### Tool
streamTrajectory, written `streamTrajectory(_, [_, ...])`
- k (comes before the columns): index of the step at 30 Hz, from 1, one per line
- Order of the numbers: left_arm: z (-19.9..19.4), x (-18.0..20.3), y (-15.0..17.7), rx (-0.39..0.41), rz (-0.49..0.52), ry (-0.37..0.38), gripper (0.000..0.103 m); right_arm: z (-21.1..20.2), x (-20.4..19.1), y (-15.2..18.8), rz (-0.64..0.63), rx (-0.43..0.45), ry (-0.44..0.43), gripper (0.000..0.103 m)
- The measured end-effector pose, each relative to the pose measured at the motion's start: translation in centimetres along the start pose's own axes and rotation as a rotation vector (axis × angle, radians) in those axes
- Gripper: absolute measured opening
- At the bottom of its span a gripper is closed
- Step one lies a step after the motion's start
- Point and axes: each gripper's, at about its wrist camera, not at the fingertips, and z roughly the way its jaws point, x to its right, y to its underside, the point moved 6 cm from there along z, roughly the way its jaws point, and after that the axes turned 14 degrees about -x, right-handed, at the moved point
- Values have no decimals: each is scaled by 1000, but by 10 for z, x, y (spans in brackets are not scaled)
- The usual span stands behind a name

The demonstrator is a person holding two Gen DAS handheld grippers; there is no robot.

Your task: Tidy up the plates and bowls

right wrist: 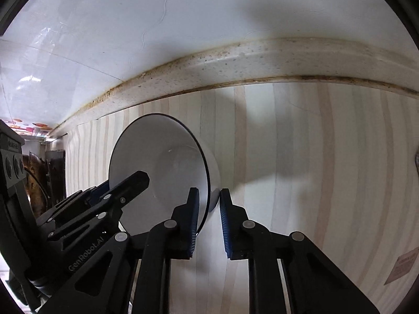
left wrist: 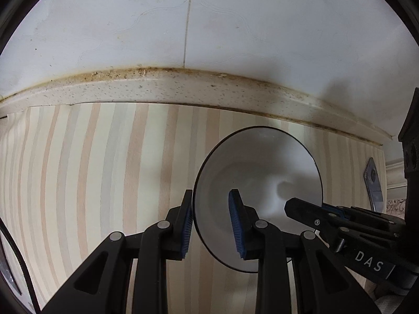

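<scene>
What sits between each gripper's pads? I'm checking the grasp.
The bowl rim, in both: left gripper straddles one side, right gripper the opposite. Each wrist view shows it.

Both grippers, the left gripper (left wrist: 213, 225) and right gripper (right wrist: 209, 222), were black linkages with silver pivot pins and ribbed blue pads (left wrist: 235, 225), one body marked "DAS", the other "GenRobot.AI".

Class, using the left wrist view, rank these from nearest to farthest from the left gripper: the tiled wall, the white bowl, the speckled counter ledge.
1. The white bowl, its rim between the left gripper fingers, slightly right of centre.
2. The speckled counter ledge, beyond the striped counter surface, across the middle.
3. The tiled wall, rising behind the ledge, at the top.
</scene>
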Motion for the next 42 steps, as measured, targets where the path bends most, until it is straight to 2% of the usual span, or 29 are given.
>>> streamTrajectory(5, [-24,13,15,38,32,-14,24,-21,-3,21,-6,33,-3,18])
streamTrajectory(10, [-62,21,41,89,60,-10,24,-55,-14,62,-20,75,-24,18])
streamTrajectory(14, [-92,31,74,116,88,6,24,-83,-17,106,-17,105,-35,18])
streamTrajectory(19, [-117,47,129,126,142,23,24,-107,-14,175,3,131,-34,18])
streamTrajectory(24, [-104,66,185,81,193,25,24,-100,6,244,42,111,-14,18])
streamTrajectory(30, [-76,71,230,24,219,7,24,-66,23,293,80,66,-2,18])
streamTrajectory(35, [-60,76,239,8,244,-14,24,-49,32,308,91,50,18,18])
streamTrajectory(42, [-44,79,245,-6,252,-28,24,-38,41,311,100,36,37,18])
